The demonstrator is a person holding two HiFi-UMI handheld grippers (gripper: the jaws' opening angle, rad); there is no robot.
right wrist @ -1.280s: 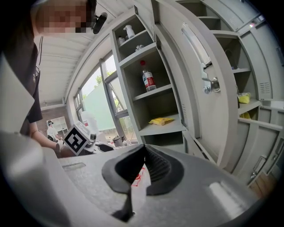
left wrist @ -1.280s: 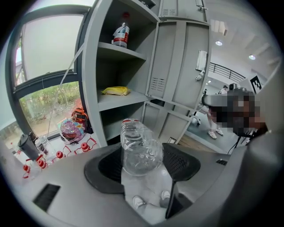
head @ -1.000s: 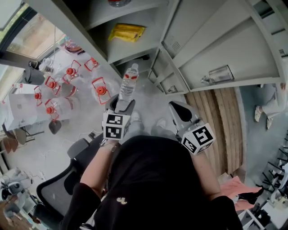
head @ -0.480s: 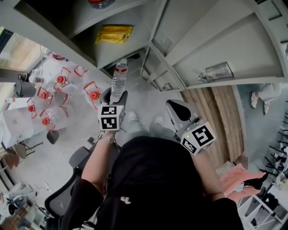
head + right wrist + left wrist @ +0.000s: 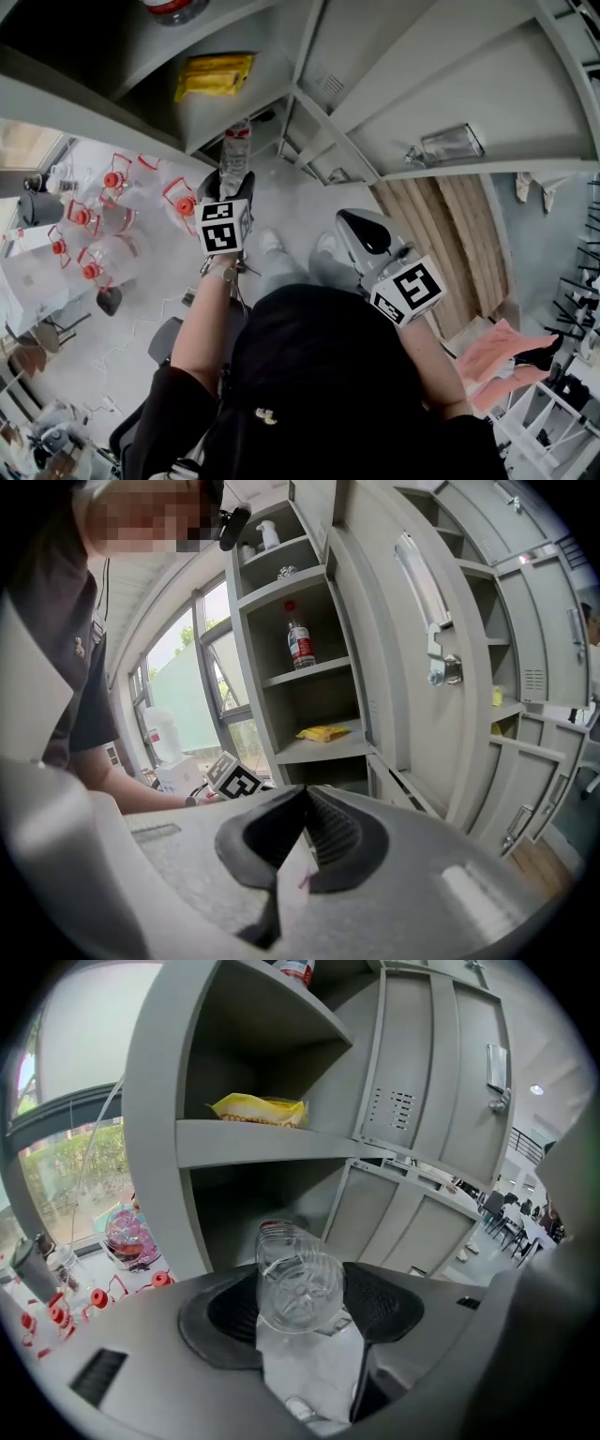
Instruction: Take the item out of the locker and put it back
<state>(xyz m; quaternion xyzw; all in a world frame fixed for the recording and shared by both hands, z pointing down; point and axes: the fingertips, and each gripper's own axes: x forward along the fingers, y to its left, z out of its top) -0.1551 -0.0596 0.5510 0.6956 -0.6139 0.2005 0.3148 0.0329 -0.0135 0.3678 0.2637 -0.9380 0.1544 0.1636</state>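
Grey locker (image 5: 272, 1143) shelves open ahead, left gripper (image 5: 300, 1305) jaws clamping clear bottle (image 5: 287, 1252) before bottom compartment, right gripper (image 5: 305, 832) jaws together

left gripper (image 5: 228, 184) outstretched, fingers (image 5: 384, 1302) clamped wide; right gripper (image 5: 360, 228) nearer the body, fingers (image 5: 333, 841) together

Bottom compartment (image 5: 248, 1218) of locker seen open-fronted, straight ahead of bottle (image 5: 298, 1279) clamped in left gripper (image 5: 300, 1309). Passage bounded above by shelf (image 5: 272, 1143) loaded with yellow packet (image 5: 260, 1110), at left by side wall (image 5: 164, 1147), at right by open door (image 5: 422, 1101).
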